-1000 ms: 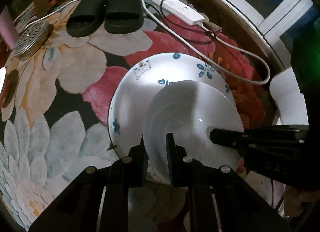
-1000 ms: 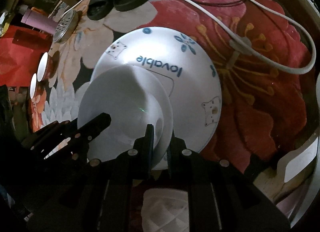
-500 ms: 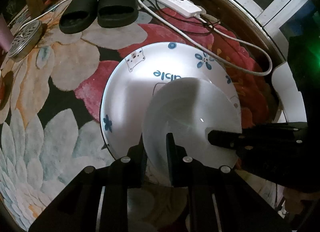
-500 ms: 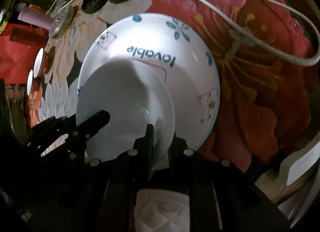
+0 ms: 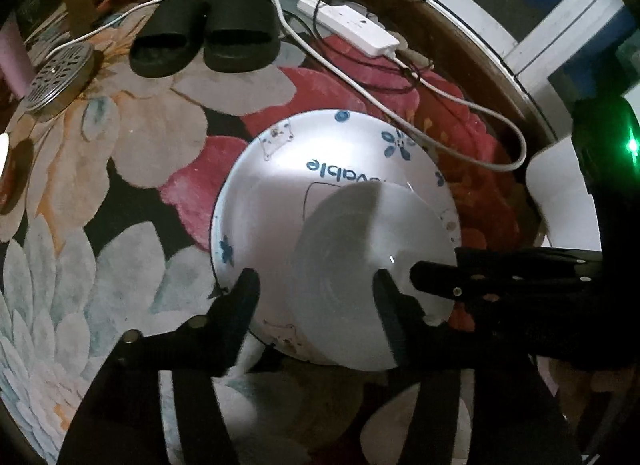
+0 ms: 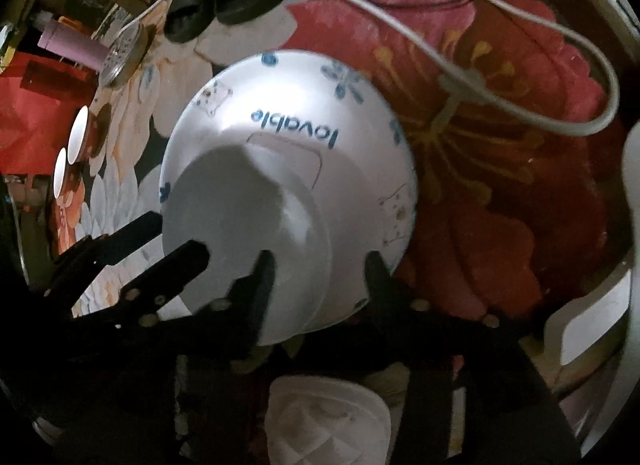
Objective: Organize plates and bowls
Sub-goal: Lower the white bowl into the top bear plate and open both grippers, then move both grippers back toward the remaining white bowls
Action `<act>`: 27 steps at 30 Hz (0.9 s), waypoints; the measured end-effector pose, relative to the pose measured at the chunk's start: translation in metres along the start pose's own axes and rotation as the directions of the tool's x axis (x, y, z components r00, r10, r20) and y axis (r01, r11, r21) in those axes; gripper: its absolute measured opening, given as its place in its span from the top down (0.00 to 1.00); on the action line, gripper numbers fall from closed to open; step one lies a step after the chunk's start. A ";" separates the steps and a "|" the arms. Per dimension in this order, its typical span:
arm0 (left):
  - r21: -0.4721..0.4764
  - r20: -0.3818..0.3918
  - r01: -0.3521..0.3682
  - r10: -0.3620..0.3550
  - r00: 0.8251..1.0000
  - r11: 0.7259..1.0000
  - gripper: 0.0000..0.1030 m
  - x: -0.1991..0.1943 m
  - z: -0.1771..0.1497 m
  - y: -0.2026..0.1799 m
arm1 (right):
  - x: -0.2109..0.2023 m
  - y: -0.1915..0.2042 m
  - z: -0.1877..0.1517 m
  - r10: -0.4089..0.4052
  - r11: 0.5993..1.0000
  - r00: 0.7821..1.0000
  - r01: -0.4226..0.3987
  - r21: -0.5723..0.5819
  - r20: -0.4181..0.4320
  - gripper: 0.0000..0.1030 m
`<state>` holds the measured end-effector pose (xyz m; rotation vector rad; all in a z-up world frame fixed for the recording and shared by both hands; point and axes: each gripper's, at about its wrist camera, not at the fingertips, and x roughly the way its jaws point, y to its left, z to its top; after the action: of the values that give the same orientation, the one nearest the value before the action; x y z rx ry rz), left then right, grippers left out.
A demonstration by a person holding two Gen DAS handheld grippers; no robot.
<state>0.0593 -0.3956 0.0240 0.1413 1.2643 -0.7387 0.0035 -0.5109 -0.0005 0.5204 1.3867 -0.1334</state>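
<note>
A big white plate (image 5: 276, 201) with blue flowers and the word "lovable" lies on the flowered rug. A smaller plain white plate (image 5: 360, 265) rests on top of it, toward my side. My left gripper (image 5: 316, 289) is open, its fingers spread either side of the small plate's near rim. My right gripper (image 6: 320, 269) is open too, its fingers apart over the small plate (image 6: 244, 237) and the big plate (image 6: 320, 113). The other gripper's black fingers (image 5: 440, 277) reach in from the right in the left wrist view.
Black slippers (image 5: 208, 37), a white power strip (image 5: 352, 25) with a grey cable (image 5: 460, 105), a round metal strainer (image 5: 56, 77) and two cups (image 6: 72, 153) lie around. A white quilted object (image 6: 328, 421) sits under my right gripper. A white edge (image 5: 560, 193) stands at right.
Both grippers were shut on the small plate's rim; both have now opened and let it go. The small plate has settled onto the big plate.
</note>
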 end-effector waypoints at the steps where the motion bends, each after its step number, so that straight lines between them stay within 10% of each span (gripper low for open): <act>1: -0.009 0.005 -0.003 0.003 1.000 1.000 0.27 -0.003 0.000 0.003 | -0.003 -0.001 0.000 -0.004 1.000 1.000 0.004 0.008 0.010 0.43; 8: -0.056 0.058 -0.050 0.053 0.997 0.997 0.03 -0.022 0.000 0.026 | -0.014 0.006 0.003 -0.043 0.999 0.996 0.042 0.014 0.073 0.07; 27: -0.159 0.025 -0.141 0.147 0.989 0.977 0.03 -0.040 -0.032 0.095 | -0.011 0.053 0.001 -0.072 0.994 0.992 0.080 -0.073 0.108 0.05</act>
<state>0.0836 -0.2908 0.0223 0.0895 1.2578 -0.5126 0.0232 -0.4669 0.0247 0.3908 1.3038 -0.1658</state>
